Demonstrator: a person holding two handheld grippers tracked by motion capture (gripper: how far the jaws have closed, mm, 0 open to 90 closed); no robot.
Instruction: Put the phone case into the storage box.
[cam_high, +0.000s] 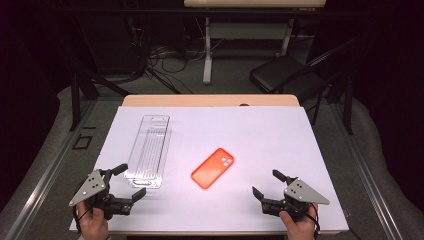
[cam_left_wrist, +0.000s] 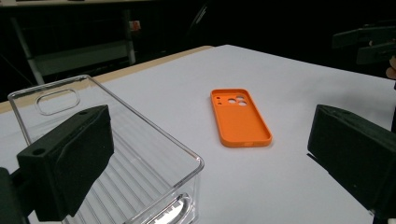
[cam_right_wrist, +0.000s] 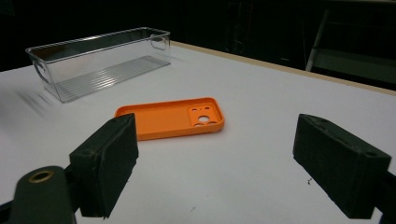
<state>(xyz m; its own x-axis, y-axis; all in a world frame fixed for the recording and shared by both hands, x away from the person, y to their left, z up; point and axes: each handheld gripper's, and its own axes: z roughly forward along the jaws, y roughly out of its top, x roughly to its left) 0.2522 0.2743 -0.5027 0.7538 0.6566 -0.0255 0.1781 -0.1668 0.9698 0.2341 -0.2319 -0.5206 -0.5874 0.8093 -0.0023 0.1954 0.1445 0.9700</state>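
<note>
An orange phone case (cam_high: 213, 168) lies hollow side up in the middle of the white table sheet (cam_high: 260, 135), camera cut-outs toward the far side. A long clear plastic bin (cam_high: 148, 150) stands to its left, empty. My left gripper (cam_high: 129, 180) is open near the front left, its jaws just beside the bin's near end (cam_left_wrist: 154, 196). My right gripper (cam_high: 268, 182) is open near the front right, a short way from the case (cam_right_wrist: 170, 117). Nothing sits between either pair of jaws. In the left gripper view the case (cam_left_wrist: 239, 117) lies ahead, right of the bin.
The sheet covers a wooden table whose far edge (cam_high: 210, 100) shows bare. Beyond it stand a black chair (cam_high: 280, 75), a table leg (cam_high: 207, 50) and cables on the floor. Dark metal rails run along both sides of the table.
</note>
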